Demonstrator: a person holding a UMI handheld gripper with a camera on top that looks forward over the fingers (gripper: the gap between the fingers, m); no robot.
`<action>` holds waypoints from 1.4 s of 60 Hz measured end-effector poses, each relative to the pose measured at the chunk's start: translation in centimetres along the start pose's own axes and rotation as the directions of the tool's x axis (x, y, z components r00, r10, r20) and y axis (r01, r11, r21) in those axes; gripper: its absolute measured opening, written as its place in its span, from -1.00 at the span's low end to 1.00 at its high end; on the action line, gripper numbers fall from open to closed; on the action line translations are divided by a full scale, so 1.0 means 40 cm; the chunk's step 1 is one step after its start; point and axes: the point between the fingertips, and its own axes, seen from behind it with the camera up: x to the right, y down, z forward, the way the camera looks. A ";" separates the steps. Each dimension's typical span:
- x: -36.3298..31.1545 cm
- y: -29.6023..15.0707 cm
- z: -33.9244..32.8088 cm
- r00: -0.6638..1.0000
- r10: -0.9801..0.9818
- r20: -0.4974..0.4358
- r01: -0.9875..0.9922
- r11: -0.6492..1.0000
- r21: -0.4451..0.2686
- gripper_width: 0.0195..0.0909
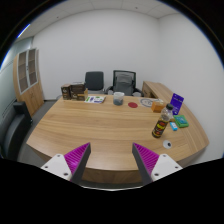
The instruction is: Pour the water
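My gripper point(112, 158) is open, its two purple-padded fingers spread wide above the near edge of a long wooden table point(95, 125), with nothing between them. Far beyond the fingers, to the right, a dark amber bottle point(162, 123) stands upright on the table. Behind it stands a clear cup point(158, 104), and further back near the table's middle stands another cup point(118, 98). All of these are well out of the fingers' reach.
A purple box point(177, 100) and a teal item point(181, 122) lie at the table's right end. Papers point(95, 98) and a dark box point(71, 92) sit at the far side. Two office chairs point(108, 80) stand behind the table, a cabinet point(30, 75) at the left.
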 end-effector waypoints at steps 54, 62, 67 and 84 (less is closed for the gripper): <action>0.749 -0.081 0.685 0.996 0.073 -0.055 -0.060 0.976 0.210 0.52; 0.748 -0.098 0.713 0.997 0.050 -0.058 -0.034 0.967 0.252 -0.04; 0.746 -0.101 0.714 0.997 0.061 -0.052 -0.045 0.964 0.262 -0.16; 0.728 -0.167 0.704 0.993 0.023 -0.116 0.008 0.966 0.260 -0.41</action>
